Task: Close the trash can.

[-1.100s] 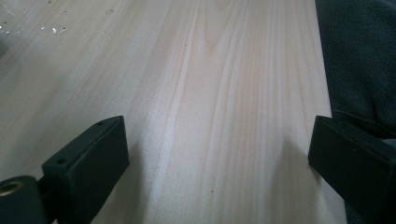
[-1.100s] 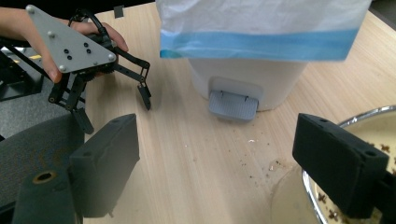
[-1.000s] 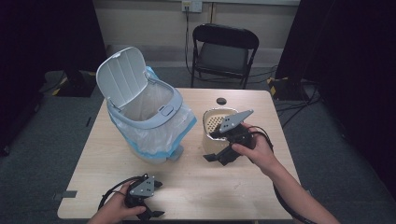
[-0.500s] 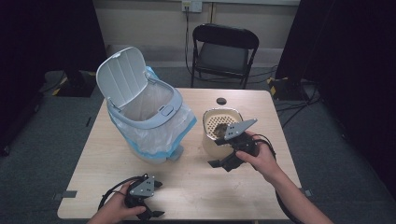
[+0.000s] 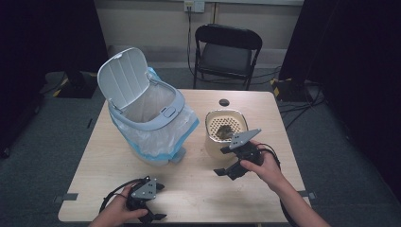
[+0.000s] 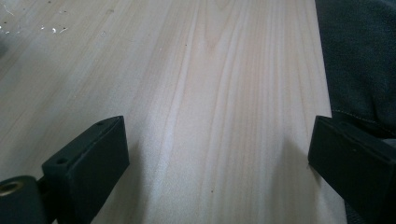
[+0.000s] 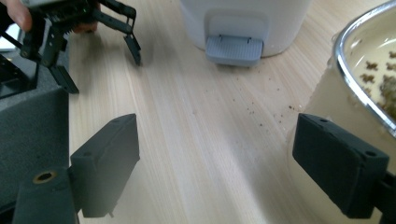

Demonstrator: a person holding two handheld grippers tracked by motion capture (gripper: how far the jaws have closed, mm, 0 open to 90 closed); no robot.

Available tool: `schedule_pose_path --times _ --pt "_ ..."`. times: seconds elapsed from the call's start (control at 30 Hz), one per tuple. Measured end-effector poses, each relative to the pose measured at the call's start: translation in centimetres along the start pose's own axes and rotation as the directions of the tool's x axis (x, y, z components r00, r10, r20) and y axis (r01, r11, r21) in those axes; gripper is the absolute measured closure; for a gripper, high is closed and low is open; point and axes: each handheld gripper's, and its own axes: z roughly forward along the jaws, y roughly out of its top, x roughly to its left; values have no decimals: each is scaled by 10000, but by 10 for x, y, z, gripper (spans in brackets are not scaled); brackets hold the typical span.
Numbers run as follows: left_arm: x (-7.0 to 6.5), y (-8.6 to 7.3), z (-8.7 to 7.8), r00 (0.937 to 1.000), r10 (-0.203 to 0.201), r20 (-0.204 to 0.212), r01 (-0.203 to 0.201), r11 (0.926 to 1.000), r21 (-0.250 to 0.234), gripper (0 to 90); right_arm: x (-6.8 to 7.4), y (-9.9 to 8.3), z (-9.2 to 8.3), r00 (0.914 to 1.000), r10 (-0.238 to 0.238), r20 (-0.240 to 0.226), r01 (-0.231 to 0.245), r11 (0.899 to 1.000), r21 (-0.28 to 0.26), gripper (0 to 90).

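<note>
A cream round strainer pot [image 5: 226, 132] holding brown scraps stands just right of the open, bag-lined white pedal bin [image 5: 146, 120]. The right gripper [image 5: 226, 171] hovers beside the pot, jaws apart, empty. The left gripper [image 5: 158, 202] rests nearer the table edge, open. Emptying seems not yet begun.

1. Mostly pale wood here: the worktop [image 6: 210, 93] runs away from the camera, its grain in long streaks up the frame.
2. The left hand-held gripper [image 6: 217, 158] has its two black jaws poking up from the bottom corners, wide apart, with just bare wood between them.
3. A few tiny light specks [image 6: 42, 29] sit on the wood at top left.
4. Dark grey fabric with a seam [image 6: 359, 60] lies past the worktop's right edge. Can't tell what it is.
</note>
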Motion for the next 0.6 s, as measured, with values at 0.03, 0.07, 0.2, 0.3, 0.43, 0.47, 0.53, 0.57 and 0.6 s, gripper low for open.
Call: schedule_pose_path --times 0.03,0.07,0.2,0.3,0.43,0.47,0.53,0.57,0.6 --pt "0 0 0 10000 -6 -2 6 10000 -6 45 0 -1 1 10000 -33 -7 33 10000 46 142" --pt "0 0 0 10000 -5 3 5 10000 -25 44 0 -2 1 10000 -19 -34 19 10000 46 142" --pt "0 0 0 10000 -7 -3 7 10000 -15 45 0 -7 3 10000 -21 -42 22 10000 93 142" --pt "0 0 0 10000 -15 0 15 10000 -46 44 1 -14 6 10000 51 -53 -50 9999 137 142" --pt "0 0 0 10000 -5 -4 5 10000 -5 45 1 -19 9 9999 96 -37 -96 9997 242 142" --pt "0 0 0 10000 -2 -5 2 10000 -4 45 1 -23 11 9999 118 -16 -118 9995 302 142" --pt "0 0 0 10000 -6 -4 6 10000 -18 45 2 -26 13 9999 149 -71 -147 9994 316 142" --pt "0 0 0 10000 -6 -4 6 10000 -18 44 2 -26 13 9999 149 -71 -147 9994 316 142" --pt "0 0 0 10000 -6 -4 6 10000 -5 45 2 -28 15 9999 154 -70 -152 9994 303 142"
